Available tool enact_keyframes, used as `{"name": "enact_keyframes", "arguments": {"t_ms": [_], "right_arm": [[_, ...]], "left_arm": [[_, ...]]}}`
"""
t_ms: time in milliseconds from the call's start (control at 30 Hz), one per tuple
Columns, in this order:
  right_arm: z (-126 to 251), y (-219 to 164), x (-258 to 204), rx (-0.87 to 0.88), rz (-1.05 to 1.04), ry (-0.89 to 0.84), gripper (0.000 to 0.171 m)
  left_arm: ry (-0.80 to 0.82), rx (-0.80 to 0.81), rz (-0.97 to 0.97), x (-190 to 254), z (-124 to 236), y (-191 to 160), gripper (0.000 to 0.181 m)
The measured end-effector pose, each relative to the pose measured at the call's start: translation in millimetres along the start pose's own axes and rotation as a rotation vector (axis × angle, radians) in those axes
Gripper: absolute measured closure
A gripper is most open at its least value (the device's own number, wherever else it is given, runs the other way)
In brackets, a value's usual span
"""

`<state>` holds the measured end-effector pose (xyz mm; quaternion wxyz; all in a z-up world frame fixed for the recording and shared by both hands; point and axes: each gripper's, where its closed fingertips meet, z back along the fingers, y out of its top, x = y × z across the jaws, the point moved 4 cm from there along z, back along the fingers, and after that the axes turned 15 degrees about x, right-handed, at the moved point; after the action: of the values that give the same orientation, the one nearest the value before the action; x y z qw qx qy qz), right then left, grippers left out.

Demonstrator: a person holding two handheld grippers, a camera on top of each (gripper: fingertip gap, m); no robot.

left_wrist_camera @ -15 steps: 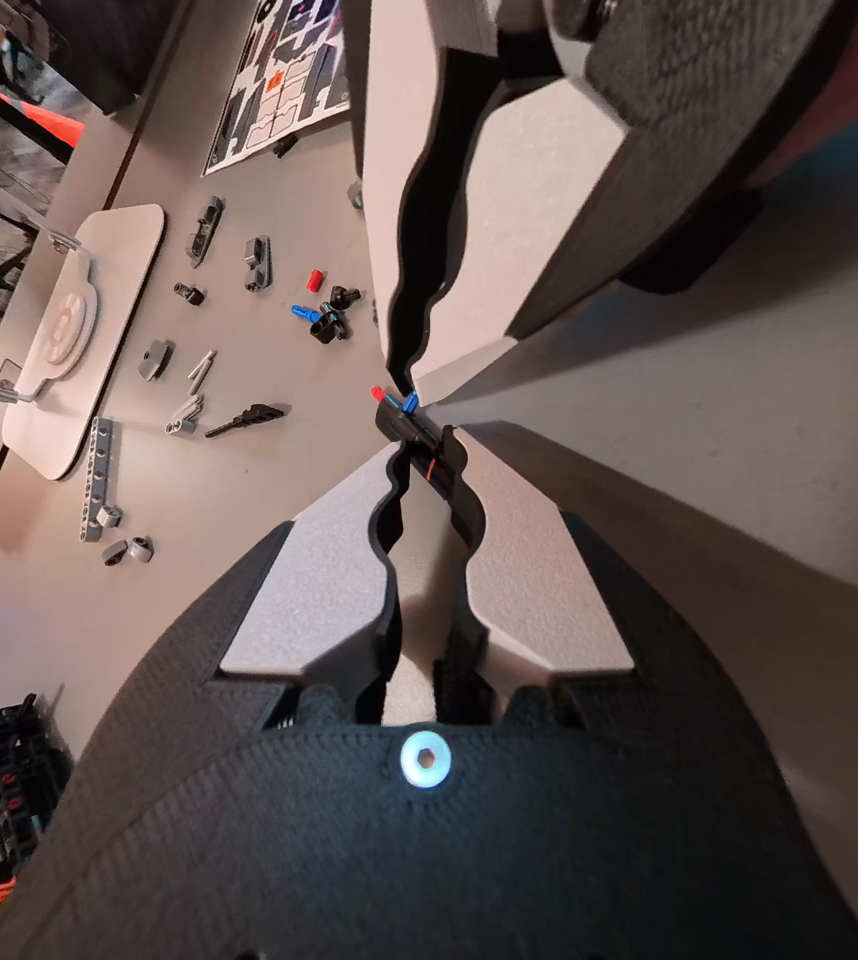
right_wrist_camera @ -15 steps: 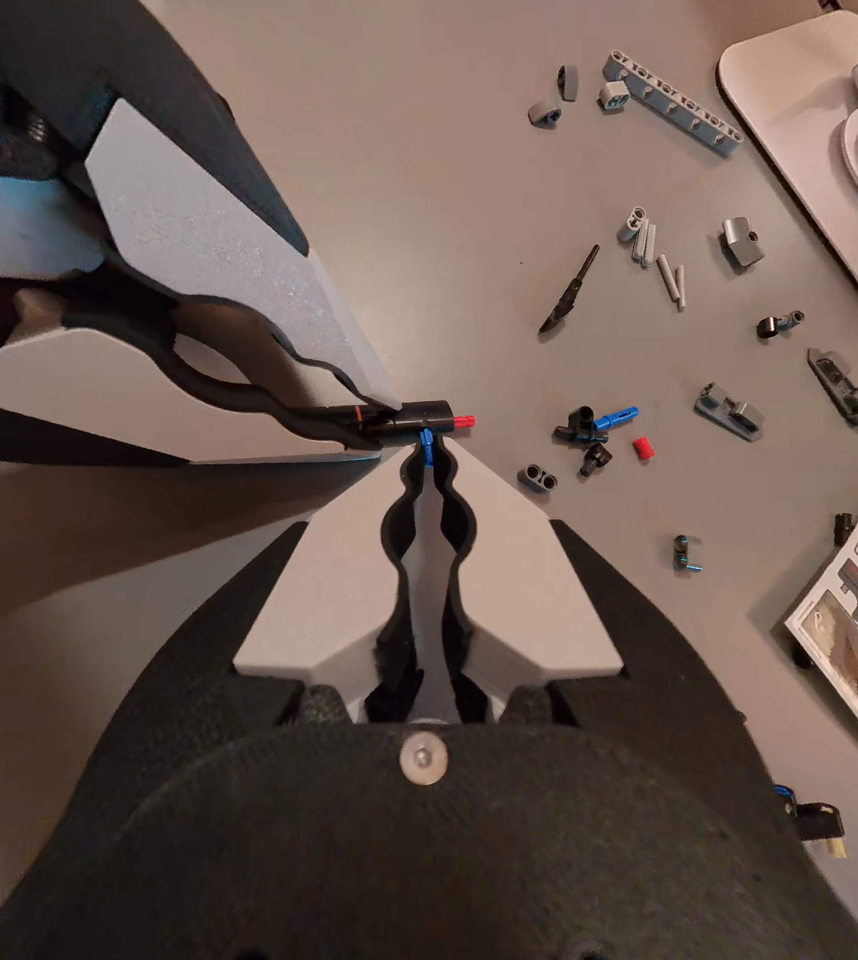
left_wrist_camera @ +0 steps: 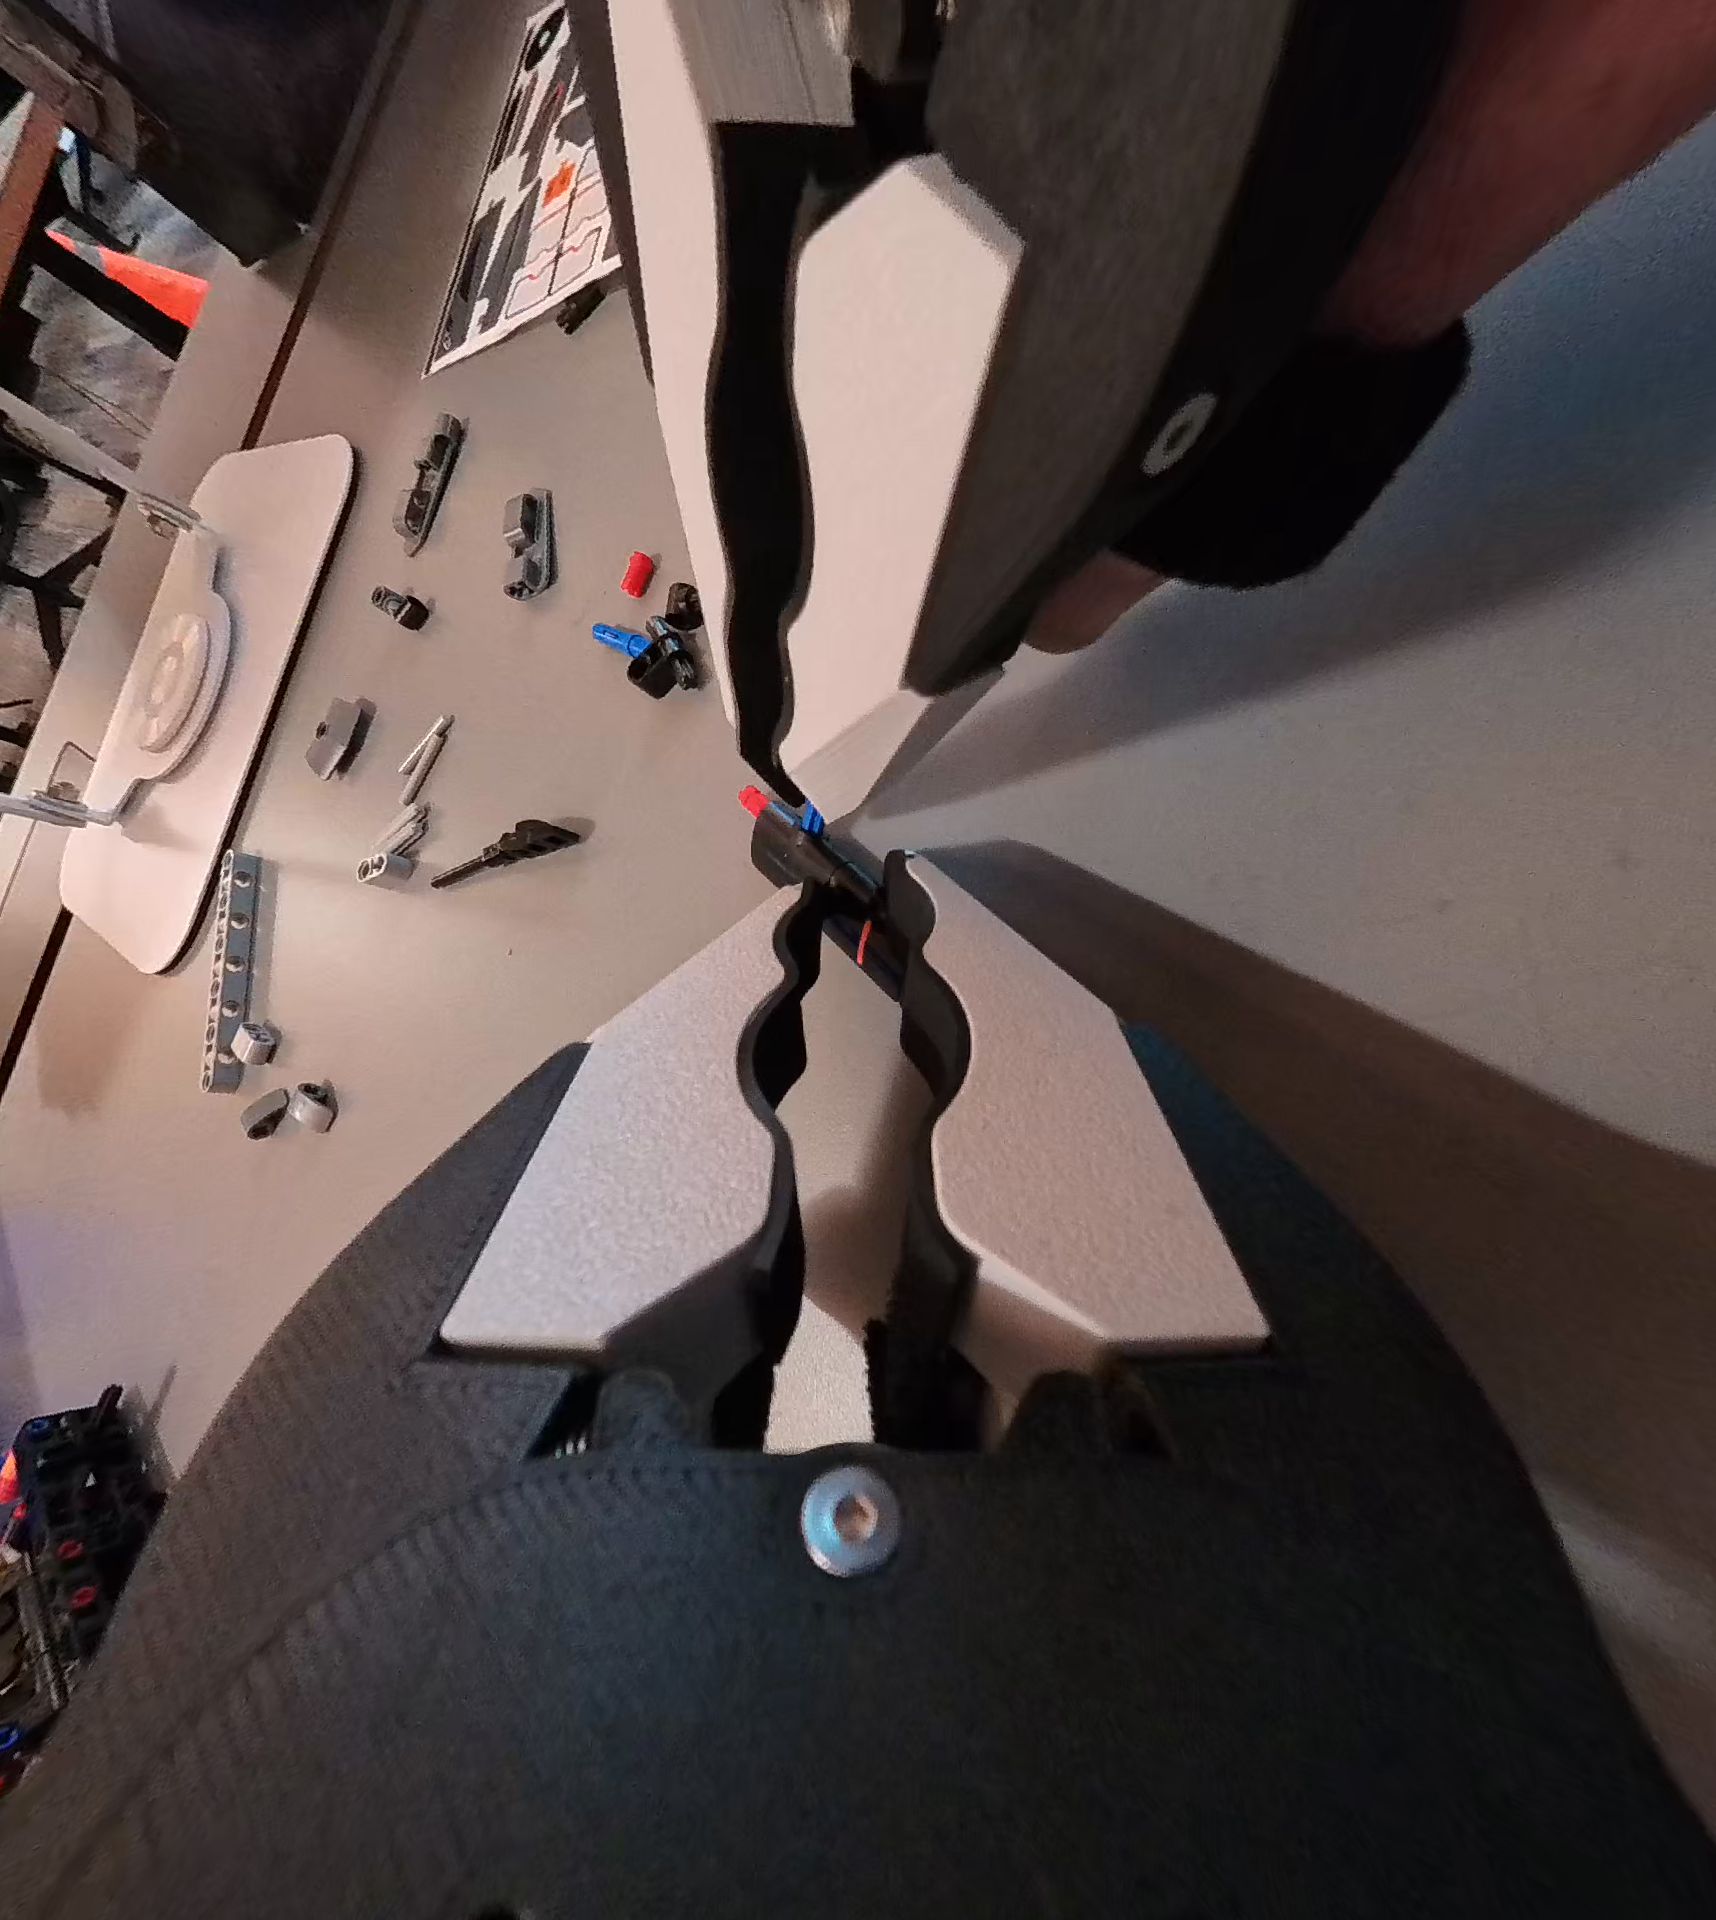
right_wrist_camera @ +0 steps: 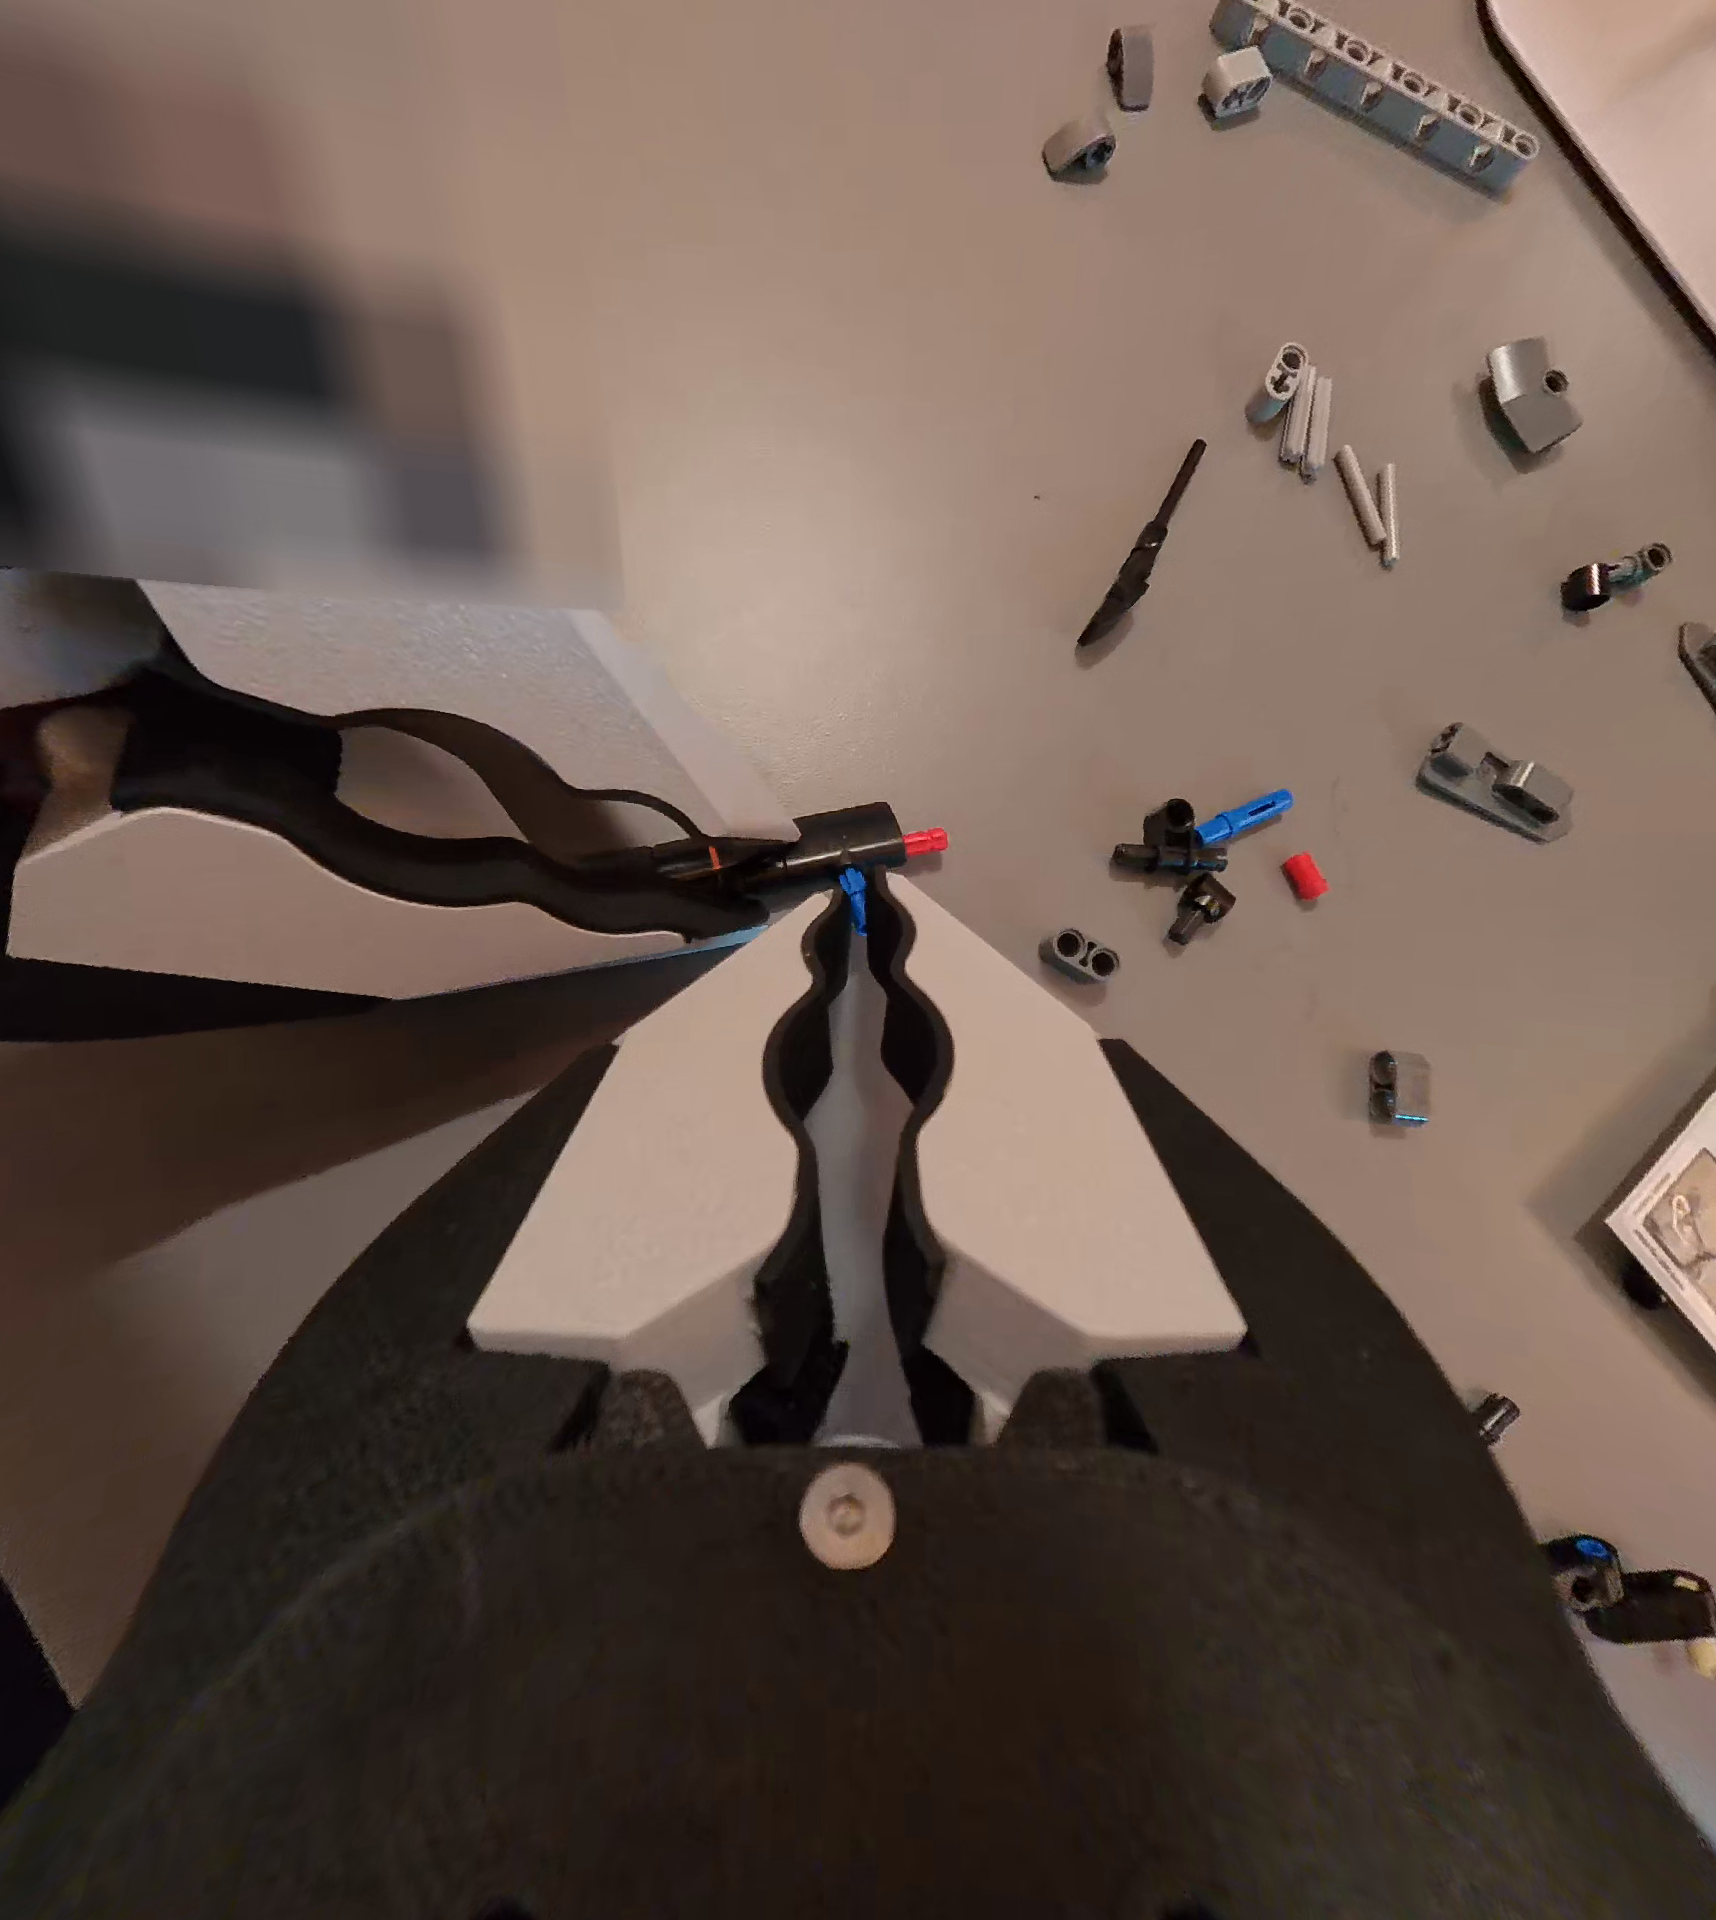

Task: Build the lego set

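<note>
My left hand-held gripper [right_wrist_camera: 729,883] clamps a black connector [right_wrist_camera: 838,836] lying sideways; my right hand-held gripper [right_wrist_camera: 859,904] pinches a blue pin [right_wrist_camera: 854,896] pointing squarely into its side.

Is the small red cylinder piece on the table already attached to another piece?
No, in the right wrist view the red cylinder lies alone on the table, apart from the black connector cluster beside it.
</note>
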<state>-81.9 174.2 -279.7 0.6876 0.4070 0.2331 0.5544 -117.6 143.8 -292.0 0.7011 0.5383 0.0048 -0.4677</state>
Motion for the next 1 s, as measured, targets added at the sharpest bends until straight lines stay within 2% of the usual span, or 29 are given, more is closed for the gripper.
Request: {"name": "enact_keyframes", "arguments": {"t_ms": [300,600,1000], "right_arm": [[-1.1,-0.2,-0.3,0.036,-0.027,-0.029,0.171],[-1.4,-5.2,1.4,0.146,-0.108,-0.016,0.171],[-3.0,-7.8,0.2,0.137,-0.082,-0.022,0.171]], "left_arm": [[0.011,0.0,-0.016,0.2,-0.3,0.1,0.171],[0.013,0.006,-0.01,-0.8,-0.6,0.4,0.172],[0.011,0.018,0.004,-2.1,-1.6,1.9,0.176]]}}
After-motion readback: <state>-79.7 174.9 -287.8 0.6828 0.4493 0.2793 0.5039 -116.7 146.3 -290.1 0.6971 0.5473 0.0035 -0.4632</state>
